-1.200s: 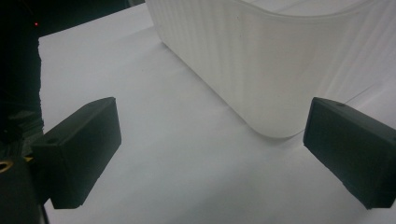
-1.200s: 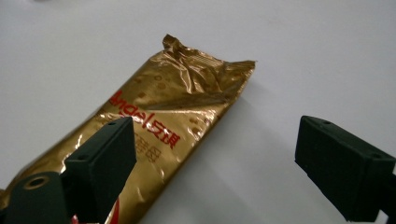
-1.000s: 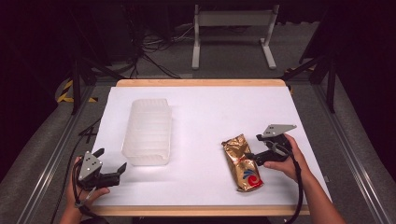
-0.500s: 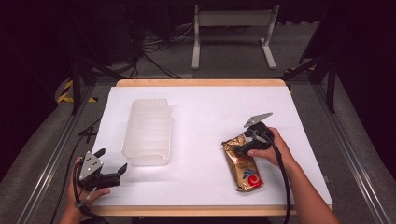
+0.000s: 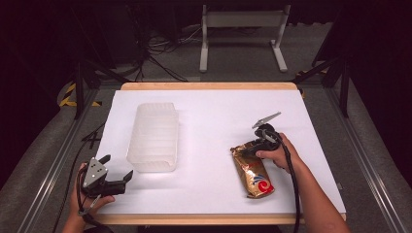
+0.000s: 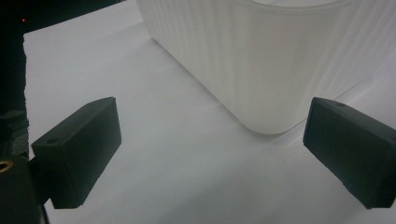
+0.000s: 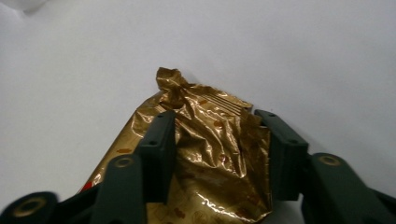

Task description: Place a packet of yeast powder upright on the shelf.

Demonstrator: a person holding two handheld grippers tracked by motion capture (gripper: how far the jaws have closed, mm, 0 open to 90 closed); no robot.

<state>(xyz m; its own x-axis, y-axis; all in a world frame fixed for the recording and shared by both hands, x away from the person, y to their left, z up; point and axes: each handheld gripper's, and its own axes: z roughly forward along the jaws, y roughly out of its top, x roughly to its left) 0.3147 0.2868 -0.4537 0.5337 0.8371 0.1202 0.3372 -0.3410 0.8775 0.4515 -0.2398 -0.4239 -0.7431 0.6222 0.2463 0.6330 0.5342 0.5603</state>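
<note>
The right gripper [image 7: 215, 154] has just been closing its jaws, now pressing the crumpled top of the gold foil bag [image 7: 205, 154] lying between them on the tabletop [image 5: 214, 116], which looks light, crinkly, slippery, best pinched there.

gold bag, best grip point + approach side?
Grip the crumpled top end of the gold bag, coming from above across its width. It lies flat on the table, so only that puckered end stands proud enough to pinch. The right gripper, jaws just closing, already straddles it there.
</note>
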